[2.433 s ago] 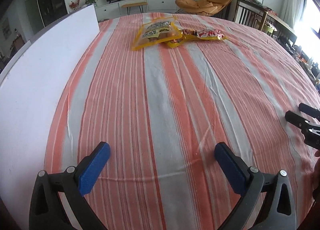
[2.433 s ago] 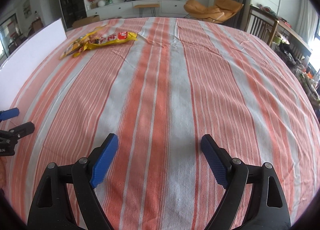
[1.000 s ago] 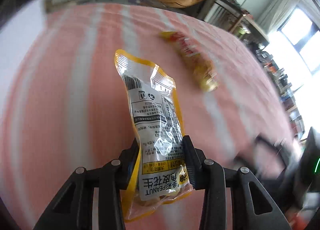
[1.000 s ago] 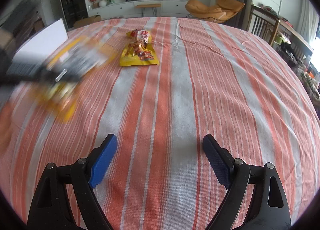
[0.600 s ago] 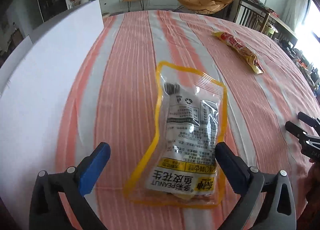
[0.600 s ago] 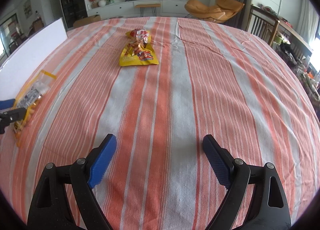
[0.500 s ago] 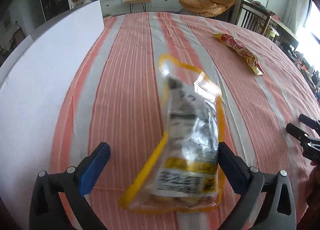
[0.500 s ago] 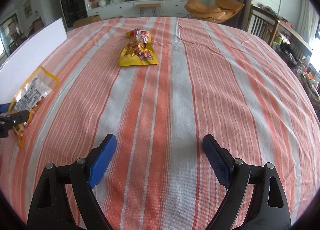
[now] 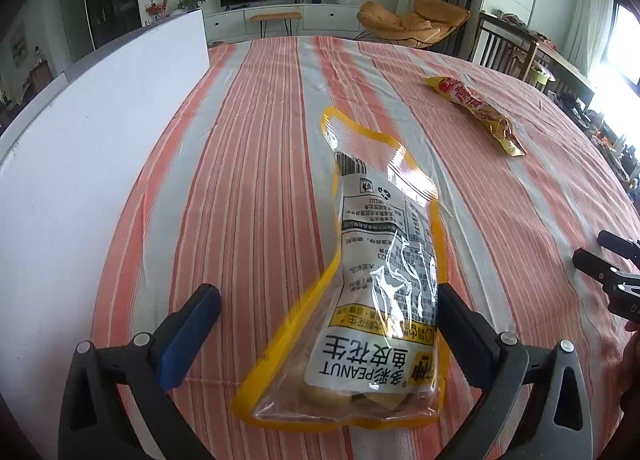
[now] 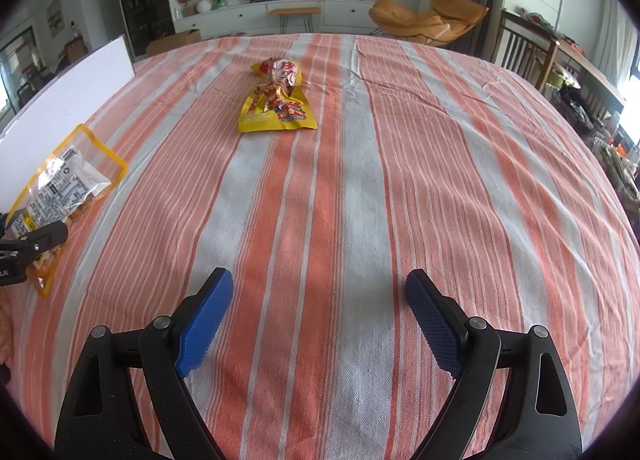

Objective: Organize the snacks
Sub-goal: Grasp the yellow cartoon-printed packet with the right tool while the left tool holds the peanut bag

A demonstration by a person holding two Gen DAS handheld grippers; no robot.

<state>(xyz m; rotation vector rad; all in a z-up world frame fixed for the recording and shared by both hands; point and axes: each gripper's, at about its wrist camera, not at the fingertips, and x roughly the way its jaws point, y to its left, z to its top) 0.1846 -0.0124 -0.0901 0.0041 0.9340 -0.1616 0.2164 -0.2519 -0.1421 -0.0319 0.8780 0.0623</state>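
Left gripper (image 9: 328, 324) is standing wide open around the peanut bag (image 9: 376, 284), which is lying on the striped tablecloth (image 9: 256, 164) beside the white board (image 9: 80, 164). Right gripper (image 10: 320, 300) is idling open, gripping nothing. Judgement: back straight off without snagging the bag's edge, then go for the yellow snack pack (image 10: 278, 102).

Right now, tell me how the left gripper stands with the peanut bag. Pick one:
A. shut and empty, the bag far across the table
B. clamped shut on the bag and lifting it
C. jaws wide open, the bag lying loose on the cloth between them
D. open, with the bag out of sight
C: the left gripper has both blue pads spread wide, and the peanut bag lies on the striped tablecloth between them, unclamped.
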